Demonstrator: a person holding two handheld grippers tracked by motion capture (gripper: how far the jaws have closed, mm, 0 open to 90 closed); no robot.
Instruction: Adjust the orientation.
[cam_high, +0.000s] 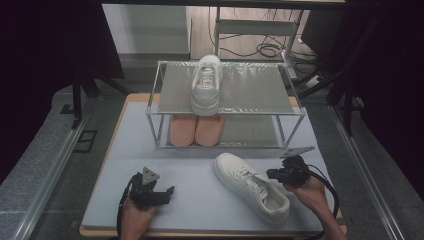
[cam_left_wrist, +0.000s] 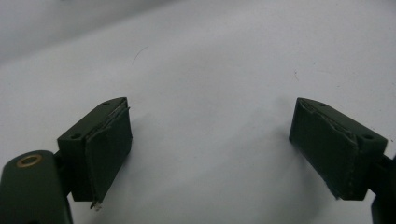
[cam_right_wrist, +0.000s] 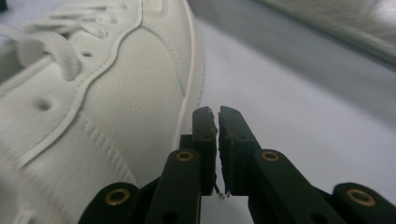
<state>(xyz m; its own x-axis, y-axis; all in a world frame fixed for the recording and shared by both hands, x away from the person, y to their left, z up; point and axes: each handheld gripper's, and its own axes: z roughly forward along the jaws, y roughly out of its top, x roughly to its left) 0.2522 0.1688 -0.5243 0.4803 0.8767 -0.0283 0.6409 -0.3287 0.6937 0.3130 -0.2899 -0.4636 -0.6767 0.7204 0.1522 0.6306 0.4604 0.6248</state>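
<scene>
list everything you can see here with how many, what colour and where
white sneaker on the table: 1, white, lying on the mat in front of the rack, beside the right gripper
white sneaker on the rack: 1, white, top shelf
pink shoes: 2, pink, side by side on the lower shelf
shoe rack: 1, silver metal, two shelves, far end of the mat
mat: 1, pale grey, covering the tabletop
left gripper: 1, black, jaws open over bare mat
right gripper: 1, black, jaws nearly together, empty, next to the sneaker's side
</scene>
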